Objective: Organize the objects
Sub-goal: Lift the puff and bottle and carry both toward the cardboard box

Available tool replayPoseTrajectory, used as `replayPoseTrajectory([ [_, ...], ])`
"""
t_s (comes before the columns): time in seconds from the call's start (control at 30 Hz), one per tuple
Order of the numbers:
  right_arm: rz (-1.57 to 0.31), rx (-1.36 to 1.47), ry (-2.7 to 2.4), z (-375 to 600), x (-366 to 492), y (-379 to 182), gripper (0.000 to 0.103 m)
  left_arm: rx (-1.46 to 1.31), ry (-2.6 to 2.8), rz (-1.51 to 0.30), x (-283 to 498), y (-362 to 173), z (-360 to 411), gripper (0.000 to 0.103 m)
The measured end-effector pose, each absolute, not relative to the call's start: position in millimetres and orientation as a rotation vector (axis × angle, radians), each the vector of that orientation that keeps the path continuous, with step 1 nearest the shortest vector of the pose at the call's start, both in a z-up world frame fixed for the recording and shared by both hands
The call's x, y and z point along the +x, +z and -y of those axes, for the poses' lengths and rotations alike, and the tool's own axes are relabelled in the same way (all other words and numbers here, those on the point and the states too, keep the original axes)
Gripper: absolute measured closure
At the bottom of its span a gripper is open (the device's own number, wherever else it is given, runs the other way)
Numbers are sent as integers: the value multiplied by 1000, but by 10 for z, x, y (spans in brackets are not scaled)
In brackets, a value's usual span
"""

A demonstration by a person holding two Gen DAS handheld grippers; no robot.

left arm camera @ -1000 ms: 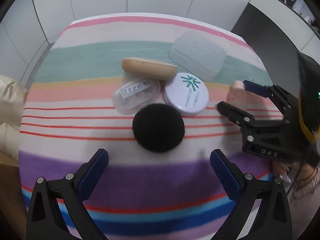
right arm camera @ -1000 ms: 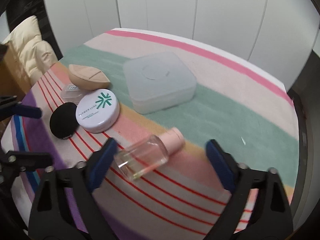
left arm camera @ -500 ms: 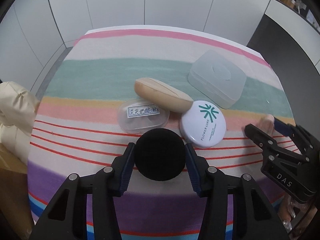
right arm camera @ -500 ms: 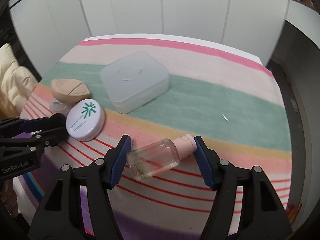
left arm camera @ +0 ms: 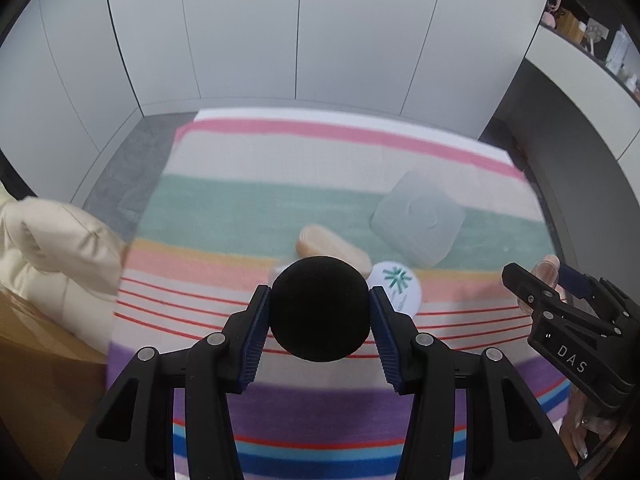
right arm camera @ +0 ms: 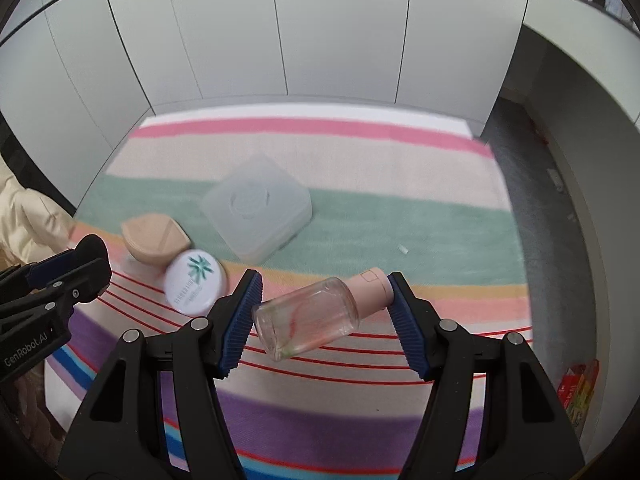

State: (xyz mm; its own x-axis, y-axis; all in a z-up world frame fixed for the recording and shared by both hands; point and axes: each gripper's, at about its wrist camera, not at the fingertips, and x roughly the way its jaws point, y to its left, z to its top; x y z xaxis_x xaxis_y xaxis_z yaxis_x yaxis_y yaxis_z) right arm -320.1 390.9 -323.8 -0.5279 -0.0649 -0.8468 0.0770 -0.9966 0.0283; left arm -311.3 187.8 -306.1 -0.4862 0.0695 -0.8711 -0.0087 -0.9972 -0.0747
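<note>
My left gripper [left arm camera: 319, 312] is shut on a black round puff [left arm camera: 319, 308], held clear above the striped cloth. My right gripper [right arm camera: 323, 312] is shut on a clear bottle with a pink cap [right arm camera: 312, 314], gripped end to end and tilted, also off the cloth. On the cloth lie a translucent square box [right arm camera: 258, 208], a beige leaf-shaped sponge [right arm camera: 154, 238] and a white round compact with a green logo [right arm camera: 195, 276]. A small clear case is mostly hidden behind the puff in the left wrist view.
The striped cloth [right arm camera: 360, 404] covers the table up to a white panelled wall. A cream padded jacket [left arm camera: 52, 248] sits at the left edge. A dark counter [left arm camera: 568, 128] stands to the right, and grey floor [right arm camera: 544, 208] lies beside the table.
Both grippers closed, the left on the black puff and the right on the bottle, then rose with them off the cloth. The table looks farther away now.
</note>
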Motion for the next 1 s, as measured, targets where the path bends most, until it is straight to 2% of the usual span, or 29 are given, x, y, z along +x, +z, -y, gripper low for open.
replayPoseTrajectory([
  [0.47,96,1386,-2786,-3782,-3061,-1914,37,-1393,2764,61,-2960,-1721,-1802,53],
  [1.0,21,1212,-2853,-3597,-2659,-580,37,-1193,2835,76,-2584,-395,-1700,53],
])
